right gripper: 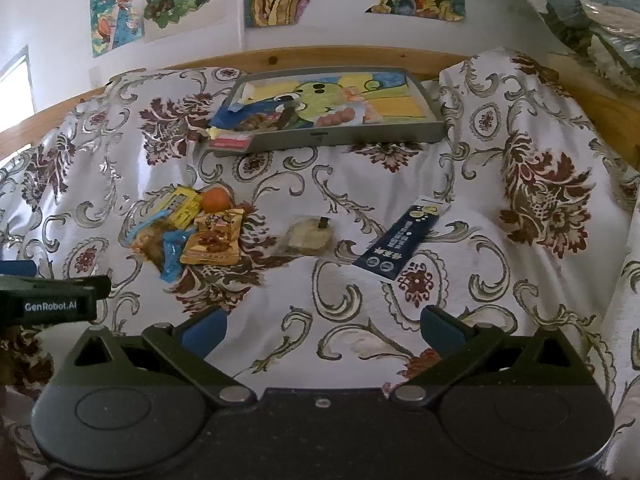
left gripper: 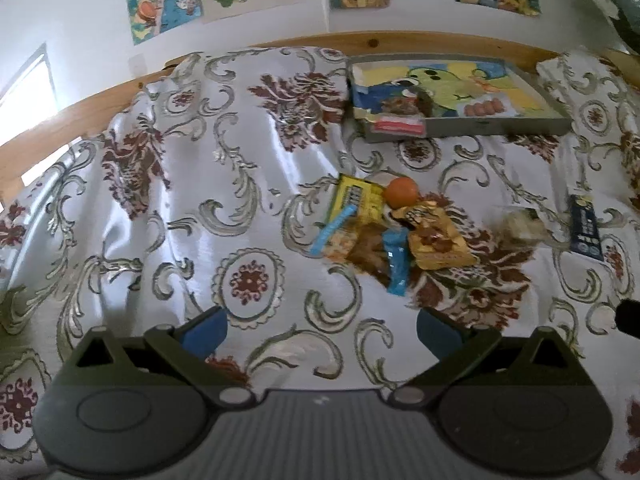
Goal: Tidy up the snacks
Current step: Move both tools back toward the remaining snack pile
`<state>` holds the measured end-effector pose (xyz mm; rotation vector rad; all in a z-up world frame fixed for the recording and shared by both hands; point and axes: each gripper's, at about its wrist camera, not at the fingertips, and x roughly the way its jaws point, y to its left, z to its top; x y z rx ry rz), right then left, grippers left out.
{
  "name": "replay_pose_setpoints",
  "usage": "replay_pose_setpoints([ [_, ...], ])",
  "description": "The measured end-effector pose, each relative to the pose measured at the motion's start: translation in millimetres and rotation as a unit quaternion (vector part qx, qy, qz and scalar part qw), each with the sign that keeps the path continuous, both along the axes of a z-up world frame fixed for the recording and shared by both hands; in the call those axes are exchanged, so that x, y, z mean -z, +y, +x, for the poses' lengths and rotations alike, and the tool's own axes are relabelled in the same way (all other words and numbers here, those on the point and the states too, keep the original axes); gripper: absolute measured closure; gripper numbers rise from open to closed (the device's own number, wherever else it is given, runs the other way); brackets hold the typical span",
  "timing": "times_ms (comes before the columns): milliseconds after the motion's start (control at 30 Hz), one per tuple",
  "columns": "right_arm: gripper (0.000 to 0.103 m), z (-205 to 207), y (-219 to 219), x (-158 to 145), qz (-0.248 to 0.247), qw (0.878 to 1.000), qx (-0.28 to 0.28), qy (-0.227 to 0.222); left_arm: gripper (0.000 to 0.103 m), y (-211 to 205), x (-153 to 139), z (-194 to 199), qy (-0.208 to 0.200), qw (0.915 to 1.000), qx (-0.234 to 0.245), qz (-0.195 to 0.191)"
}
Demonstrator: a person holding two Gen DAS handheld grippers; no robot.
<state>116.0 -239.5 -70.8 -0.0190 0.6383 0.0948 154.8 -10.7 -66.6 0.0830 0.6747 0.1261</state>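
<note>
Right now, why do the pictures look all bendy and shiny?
Left wrist view: the fisheye lens bows the wooden rail, window light glares on the cloth, and the clear packet looks smeared. Right wrist view: same bending, corners go dark, cloth shines at left.

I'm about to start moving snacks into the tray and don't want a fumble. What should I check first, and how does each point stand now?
1. Left gripper open and empty: ok.
2. Right gripper open and empty: ok.
3. Tray has room: ok, a few packets lie at its left end and the rest is bare.
4. Navy packet free to grab: ok, it lies alone on the cloth.
5. Clear-wrapped snack free to grab: ok, apart from the pile.
6. Pile by the orange easy to pick singly: not ok, the packets overlap.
</note>
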Motion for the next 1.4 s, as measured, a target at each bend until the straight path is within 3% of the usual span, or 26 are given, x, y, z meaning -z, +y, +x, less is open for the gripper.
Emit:
replay_pose_setpoints([
  [333,0.001,3,12,-1,0.015,0.998,-0.054,-0.01,0.0,16,-4,9,-0.002,0.9996,-0.028,0.006],
  [800,0.001,35,29,-7,-0.014,0.995,-0.095,-0.034,0.0,30,-8,41,0.013,0.999,-0.034,0.025],
  [1167,0.001,76,52,11,-0.056,0.989,-0.128,-0.046,0.0,42,-4,68,0.019,0.9987,-0.044,0.015],
  [1400,0.001,108,59,29,-0.051,0.988,-0.134,-0.05,0.0,46,0,80,0.018,0.9993,-0.026,0.023],
])
